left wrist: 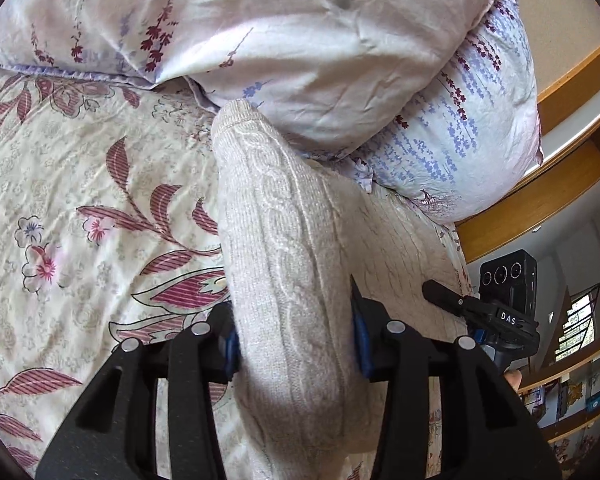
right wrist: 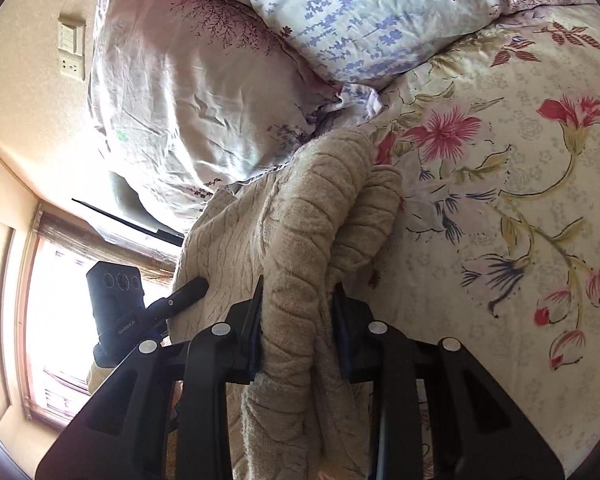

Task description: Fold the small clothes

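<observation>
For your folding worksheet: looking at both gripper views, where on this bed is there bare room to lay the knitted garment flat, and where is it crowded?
Free: the floral bedsheet left of the cable-knit sweater in the left view, and the sheet right of the sweater in the right view. Crowded: the head end, where the pillows are stacked, the sweater's far edge against them.

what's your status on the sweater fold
Left tongs shut on beige knit sweater. Right tongs shut on its bunched part. Pillows crowd the far edge.
</observation>
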Tool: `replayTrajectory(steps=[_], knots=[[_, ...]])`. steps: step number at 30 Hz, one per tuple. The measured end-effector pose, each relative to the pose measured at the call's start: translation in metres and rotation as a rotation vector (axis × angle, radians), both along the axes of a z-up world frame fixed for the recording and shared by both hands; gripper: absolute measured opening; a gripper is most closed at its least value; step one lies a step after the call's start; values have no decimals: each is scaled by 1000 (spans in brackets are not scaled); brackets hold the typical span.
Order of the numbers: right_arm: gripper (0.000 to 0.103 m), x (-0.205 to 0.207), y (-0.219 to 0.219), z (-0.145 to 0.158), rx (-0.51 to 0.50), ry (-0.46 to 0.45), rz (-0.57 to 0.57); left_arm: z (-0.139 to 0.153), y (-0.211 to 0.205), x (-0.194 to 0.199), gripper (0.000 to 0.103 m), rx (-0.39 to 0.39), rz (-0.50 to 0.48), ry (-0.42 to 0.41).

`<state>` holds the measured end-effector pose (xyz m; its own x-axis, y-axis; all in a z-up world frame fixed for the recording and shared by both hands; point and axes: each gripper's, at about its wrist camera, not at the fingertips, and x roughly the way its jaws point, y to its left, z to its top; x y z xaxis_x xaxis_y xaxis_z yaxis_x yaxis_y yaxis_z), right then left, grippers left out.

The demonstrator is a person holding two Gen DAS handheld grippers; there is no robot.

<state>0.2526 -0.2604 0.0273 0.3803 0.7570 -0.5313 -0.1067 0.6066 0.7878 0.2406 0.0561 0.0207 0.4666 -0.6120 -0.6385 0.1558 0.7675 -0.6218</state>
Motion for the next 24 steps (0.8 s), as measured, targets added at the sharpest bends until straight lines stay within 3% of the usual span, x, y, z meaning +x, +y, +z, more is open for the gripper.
replayTrajectory(steps=[2,7,11,16,17,18,20,24], knots=[[34,-2,1,-3,-22,9,-13,-1,-3,2,52,5,8,-10],[44,-9,1,7,-99,-11,-13,14,-6,-4,76,159,75,-87],[44,-15,-18,21,-110,-70,-80,44,6,-25,83,266,155,-216],[43,1,-24,22,-88,-51,-122,67,-23,-44,87,336,83,-333],[34,6,-19,19,-86,-42,-116,67,-32,-45,87,349,55,-344],[19,8,-14,15,-79,-32,-102,67,-42,-45,87,363,29,-350],[11,6,-14,13,-87,-51,-120,63,-57,-42,87,389,-15,-345],[9,1,-18,17,-119,-92,-167,51,-71,-36,87,418,-67,-321]])
